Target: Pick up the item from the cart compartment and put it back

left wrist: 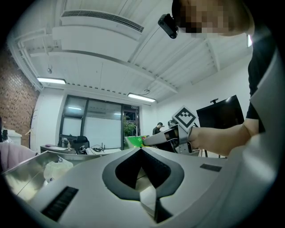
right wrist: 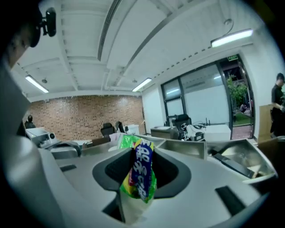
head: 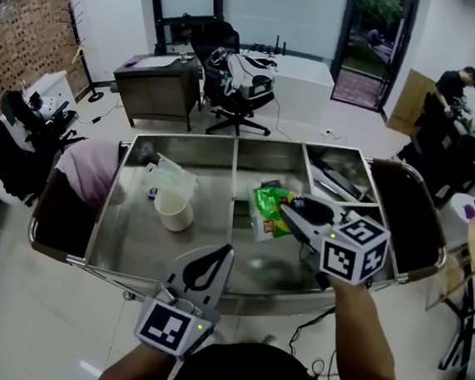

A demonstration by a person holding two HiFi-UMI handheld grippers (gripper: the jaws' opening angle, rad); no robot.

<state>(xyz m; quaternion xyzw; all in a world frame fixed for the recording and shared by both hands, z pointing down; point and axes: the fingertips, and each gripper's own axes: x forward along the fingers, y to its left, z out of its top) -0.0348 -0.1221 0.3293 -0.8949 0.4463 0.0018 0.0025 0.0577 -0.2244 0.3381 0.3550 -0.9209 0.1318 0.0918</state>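
**A:** Quick, what are the claws doing?

**B:** The right claw point(head: 293, 207) is partly closed, pinching the edge of a green snack packet point(head: 265, 214). The packet hangs off its tips, over the cart's middle compartment point(head: 250, 271). The left claw point(head: 217, 254) has its jaws together and holds nothing. It sits left of the right claw, nearer the person.

**A:** Which step is this, and how to do it well?

**B:** I'd say the pick is done and the put-back is left. Go straight down into the bay under the claw and stay clear of the divider point(head: 232, 194) on its left. Let go only once the packet is resting. It's a thin pinch, so the packet could swing or slip.

**A:** Anything unclear?

**B:** The packet's print is too blurred to read, and the claw covers its right side. The bay right of the claw is dark, with flat things I can't name. A white cup point(head: 173, 212) stands left of it, contents unseen.
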